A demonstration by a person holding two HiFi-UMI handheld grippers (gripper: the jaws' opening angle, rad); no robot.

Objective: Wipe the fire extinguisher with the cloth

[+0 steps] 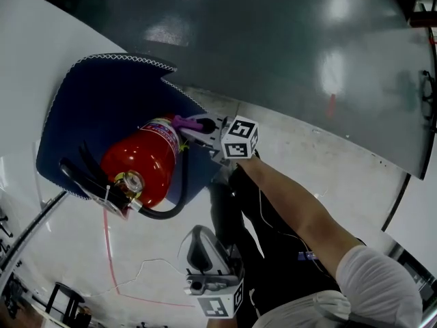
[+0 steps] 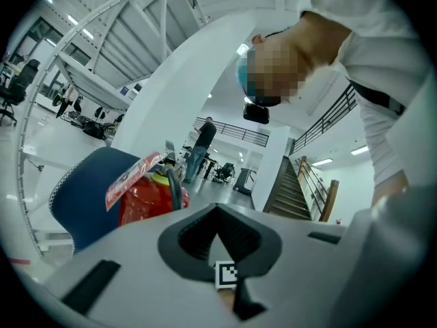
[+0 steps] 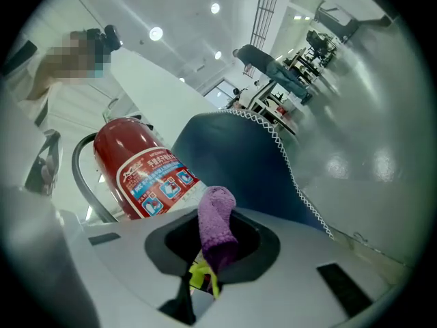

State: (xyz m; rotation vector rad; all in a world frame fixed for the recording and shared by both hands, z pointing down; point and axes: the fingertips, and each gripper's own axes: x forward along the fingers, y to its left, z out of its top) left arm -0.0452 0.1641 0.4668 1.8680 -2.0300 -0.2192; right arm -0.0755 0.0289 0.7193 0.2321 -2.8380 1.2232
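Note:
The red fire extinguisher [image 1: 140, 166] lies on a blue mat [image 1: 95, 108], its valve and black hose [image 1: 174, 207] pointing toward me. My right gripper [image 1: 198, 125] is shut on a purple cloth [image 1: 179, 122], which is at the base end of the extinguisher's body. In the right gripper view the cloth [image 3: 217, 227] sticks up out of the right gripper [image 3: 212, 251], just short of the labelled extinguisher [image 3: 133, 166]. My left gripper [image 1: 199, 248] hangs low near my legs, shut and holding nothing. From the left gripper [image 2: 218, 241], the extinguisher [image 2: 147, 200] and its tag [image 2: 130, 176] show ahead.
The mat [image 3: 239, 156] has a white zigzag-stitched edge and lies on a pale floor beside a dark grey floor area [image 1: 273, 46]. A red line [image 1: 109, 251] runs across the floor. A staircase [image 2: 293, 190] and a distant standing person [image 2: 201, 139] show in the left gripper view.

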